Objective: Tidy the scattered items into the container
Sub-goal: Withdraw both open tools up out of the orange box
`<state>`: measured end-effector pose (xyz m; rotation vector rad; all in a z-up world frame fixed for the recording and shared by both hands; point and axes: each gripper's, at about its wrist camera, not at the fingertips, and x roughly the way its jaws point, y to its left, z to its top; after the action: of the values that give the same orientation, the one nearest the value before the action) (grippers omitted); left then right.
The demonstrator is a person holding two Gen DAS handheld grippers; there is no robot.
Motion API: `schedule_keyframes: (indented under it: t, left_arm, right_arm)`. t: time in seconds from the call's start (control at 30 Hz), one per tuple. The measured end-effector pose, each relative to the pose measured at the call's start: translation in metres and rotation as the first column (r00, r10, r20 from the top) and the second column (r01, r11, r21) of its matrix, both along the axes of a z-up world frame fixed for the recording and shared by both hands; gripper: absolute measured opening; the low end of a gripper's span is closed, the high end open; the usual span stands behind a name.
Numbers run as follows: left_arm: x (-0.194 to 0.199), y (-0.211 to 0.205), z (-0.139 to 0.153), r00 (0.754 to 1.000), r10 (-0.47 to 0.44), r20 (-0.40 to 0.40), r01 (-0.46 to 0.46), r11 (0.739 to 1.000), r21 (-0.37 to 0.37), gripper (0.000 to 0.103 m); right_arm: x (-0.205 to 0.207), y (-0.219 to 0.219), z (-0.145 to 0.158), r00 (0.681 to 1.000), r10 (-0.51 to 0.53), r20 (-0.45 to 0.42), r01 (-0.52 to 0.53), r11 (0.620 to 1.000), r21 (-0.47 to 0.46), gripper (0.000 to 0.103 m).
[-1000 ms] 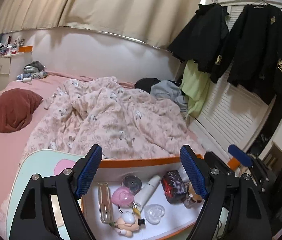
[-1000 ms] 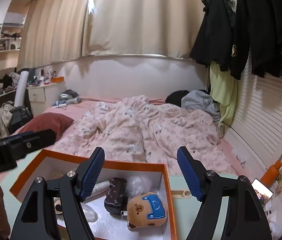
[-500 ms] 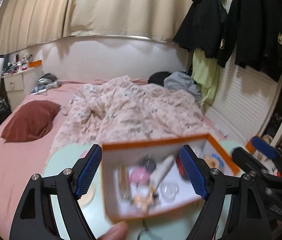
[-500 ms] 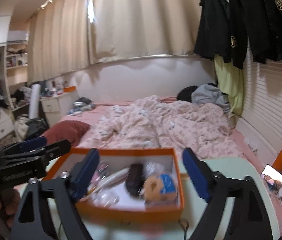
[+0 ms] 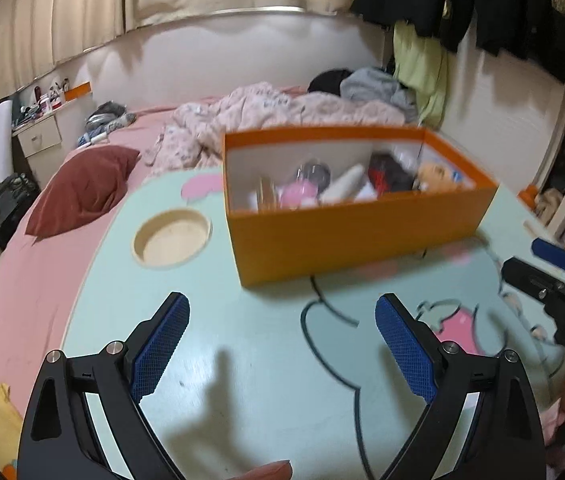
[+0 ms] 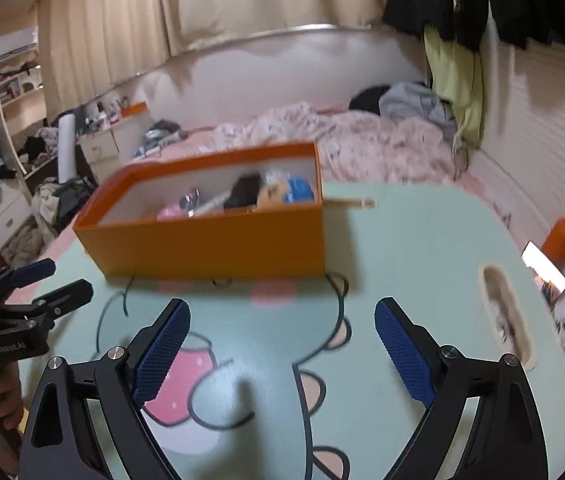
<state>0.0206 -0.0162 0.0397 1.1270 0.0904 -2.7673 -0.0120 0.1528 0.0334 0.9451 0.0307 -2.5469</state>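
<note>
- The orange box stands on the mint-green cartoon-printed table, toward its far side, with the bed behind it.
- Inside the box lie small items, blurred: a pink round piece, a white tube, a dark pouch and a bear plush with a blue patch.
- The left gripper hangs over bare tabletop in front of the box; its jaws are opening, with nothing between them.
- The right gripper also hovers over the tabletop short of the box, its blue pads spread wide and empty.
- A round cup recess sits in the table just left of the box.
</note>
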Motion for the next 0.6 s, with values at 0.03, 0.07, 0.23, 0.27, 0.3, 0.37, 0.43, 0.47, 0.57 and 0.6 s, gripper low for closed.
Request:
schedule_keyframes:
  t: [0.03, 0.07, 0.23, 0.27, 0.3, 0.37, 0.43, 0.47, 0.57, 0.6]
  left_arm:
    - [-0.002, 0.002, -0.006, 1.0, 0.003, 0.019, -0.003, 1.0, -0.011, 0.094]
    - [-0.005, 0.003, -0.011, 0.999, 0.004, 0.043, -0.004, 1.0, -0.02, 0.094]
    - [-0.02, -0.003, -0.025, 0.988, 0.007, 0.155, -0.012, 0.999, 0.03, 0.103]
    - [-0.021, -0.004, -0.024, 0.989, 0.009, 0.15, -0.015, 0.999, 0.041, 0.103]
    - [-0.02, -0.006, -0.024, 0.989, 0.015, 0.147, -0.021, 0.999, 0.038, 0.103]
    - [-0.017, -0.006, -0.023, 0.989, 0.014, 0.147, -0.019, 0.999, 0.036, 0.103]
    - [-0.016, -0.005, -0.022, 0.99, 0.006, 0.144, -0.012, 0.999, 0.037, 0.103]
    - [-0.016, -0.004, -0.022, 0.99, -0.001, 0.144, -0.004, 0.999, 0.037, 0.103]
    - [-0.015, -0.003, -0.025, 0.99, -0.01, 0.141, 0.004, 0.999, 0.037, 0.103]
    - [-0.014, -0.003, -0.025, 0.99, -0.009, 0.141, 0.004, 0.999, 0.037, 0.103]
  right_arm:
    - [-0.002, -0.001, -0.003, 1.0, -0.001, 0.018, 0.001, 1.0, 0.009, 0.094]
    - [-0.005, -0.002, -0.006, 0.999, 0.004, 0.047, -0.004, 1.0, 0.013, 0.094]
    - [-0.014, -0.021, -0.024, 0.989, 0.013, 0.149, -0.036, 0.988, 0.152, 0.103]
    - [-0.011, -0.027, -0.026, 0.989, 0.022, 0.147, -0.05, 0.98, 0.192, 0.103]
    - [-0.007, -0.031, -0.026, 0.989, 0.04, 0.143, -0.067, 0.978, 0.195, 0.103]
    - [-0.003, -0.034, -0.026, 0.989, 0.057, 0.134, -0.084, 0.977, 0.198, 0.103]
    - [-0.002, -0.033, -0.025, 0.989, 0.06, 0.134, -0.086, 0.977, 0.194, 0.103]
    - [-0.001, -0.032, -0.025, 0.989, 0.06, 0.135, -0.086, 0.977, 0.194, 0.103]
    - [-0.001, -0.031, -0.025, 0.989, 0.058, 0.134, -0.084, 0.977, 0.196, 0.103]
    - [0.0, -0.031, -0.025, 0.989, 0.059, 0.134, -0.084, 0.977, 0.196, 0.103]
